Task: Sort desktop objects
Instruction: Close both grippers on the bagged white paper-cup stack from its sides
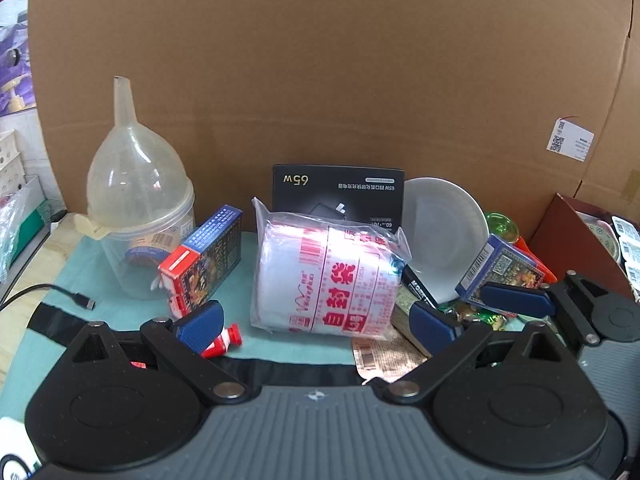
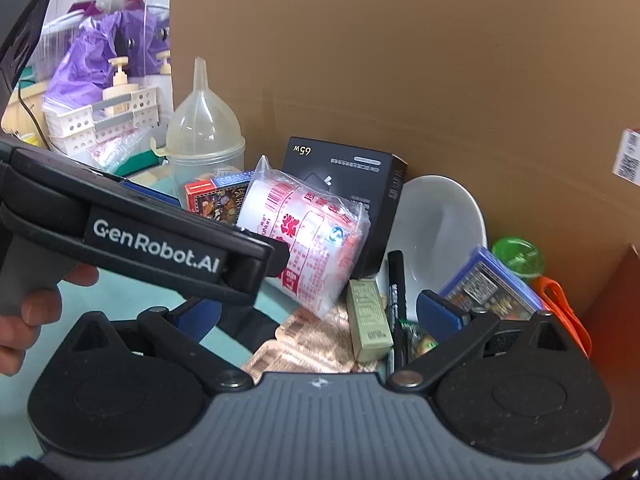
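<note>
Blue ribbed pads tip both pairs of tongs, and both stand at their widest with nothing held: left tongs [image 1: 316, 320] aimed down at the middle of the clutter, right tongs [image 2: 320, 316] beside them over the right-hand heap.

- Roll of zip bags [image 1: 326, 276], clear film printed in red, lies on the green mat [image 1: 100, 276] straight ahead of the left tongs and between their pads in line of sight, not touched. Judged light, soft, slippery in its loose outer wrap; likely to dent. Best taken across the firm middle of the roll, not by the slack film corners. Long axis runs from near-left to far-right in the right wrist view, one flat end turned toward the left tongs.
- Card box, left [image 1: 202, 260]: red and blue, leaning against the clear tub [image 1: 148, 248]. Stiff, light, easy by its narrow faces.
- Card box, right [image 1: 500, 272]: tilted against the white bowl [image 1: 444, 236], just beyond the right tongs.
- Black marker [image 2: 397, 280] and pale green carton [image 2: 368, 320]: lie side by side, long axes pointing away from the tongs.
- Funnel [image 1: 132, 168]: upturned on the tub, spout up.
- Black charger box [image 1: 340, 192]: upright at the back against the cardboard wall [image 1: 360, 60].
- Table [image 1: 24, 280]: pale wood at the mat's left edge.
</note>
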Tool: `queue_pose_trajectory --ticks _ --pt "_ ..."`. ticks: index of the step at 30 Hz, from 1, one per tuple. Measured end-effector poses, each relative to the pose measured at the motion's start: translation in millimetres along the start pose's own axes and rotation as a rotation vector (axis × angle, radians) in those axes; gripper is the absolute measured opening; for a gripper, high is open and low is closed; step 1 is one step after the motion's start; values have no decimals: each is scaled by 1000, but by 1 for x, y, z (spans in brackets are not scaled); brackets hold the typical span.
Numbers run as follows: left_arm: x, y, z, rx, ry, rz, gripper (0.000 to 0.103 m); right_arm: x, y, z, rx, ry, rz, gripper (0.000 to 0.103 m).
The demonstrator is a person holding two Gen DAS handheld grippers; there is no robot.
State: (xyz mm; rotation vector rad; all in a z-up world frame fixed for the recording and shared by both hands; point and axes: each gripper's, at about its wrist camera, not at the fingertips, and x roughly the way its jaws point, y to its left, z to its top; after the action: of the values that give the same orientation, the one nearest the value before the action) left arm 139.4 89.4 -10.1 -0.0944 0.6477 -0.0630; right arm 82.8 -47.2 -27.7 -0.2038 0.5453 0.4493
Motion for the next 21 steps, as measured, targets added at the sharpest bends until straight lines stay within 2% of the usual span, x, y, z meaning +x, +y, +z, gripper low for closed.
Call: queue_pose_trajectory --ticks 6,13,15,19,21 --pt "18 5 5 8 2 -14 102 19 5 4 -6 9 0 101" --pt "34 15 9 -10 1 -72 100 39 8 2 -18 2 -5 99" --pt "39 17 10 -14 9 -86 99 43 8 2 -13 -5 1 82" --pt "50 22 12 -20 18 -118 97 54 7 3 -11 5 -1 78" --pt "55 25 12 -26 22 -138 98 58 6 4 -5 8 -1 71"
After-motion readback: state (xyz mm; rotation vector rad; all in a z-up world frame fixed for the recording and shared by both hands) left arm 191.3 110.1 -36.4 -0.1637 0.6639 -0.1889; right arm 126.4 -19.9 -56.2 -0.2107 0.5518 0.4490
